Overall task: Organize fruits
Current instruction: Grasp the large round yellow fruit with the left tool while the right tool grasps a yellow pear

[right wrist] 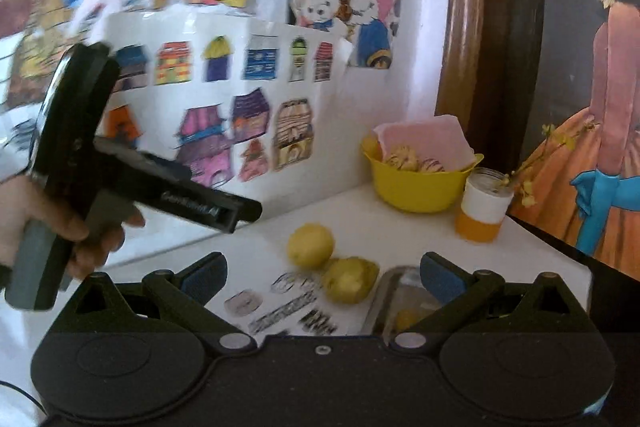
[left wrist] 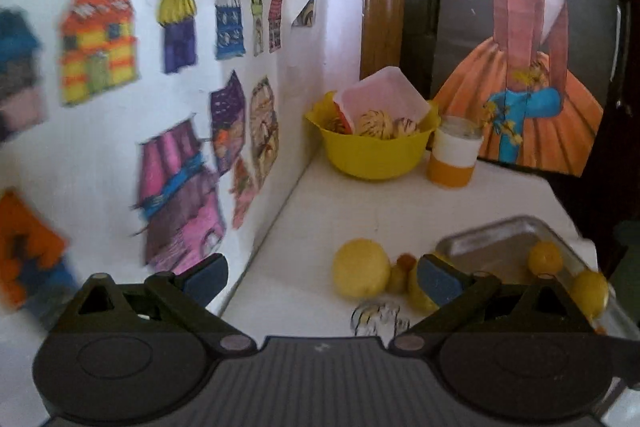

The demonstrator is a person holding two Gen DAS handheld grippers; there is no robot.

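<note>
My left gripper is open and holds nothing. Just beyond its fingers a large yellow fruit lies on the white table, with a small orange fruit to its right. A metal tray at the right holds two yellow fruits. My right gripper is open too, above the table. In front of it lie a round yellow fruit and a rougher yellow fruit. The tray sits partly behind the right finger with a yellow fruit in it.
A yellow bowl with striped balls and a pink lid stands in the back corner beside an orange-and-white jar. The wall on the left carries paper drawings. A hand holds the left gripper at the left. Stickers mark the table.
</note>
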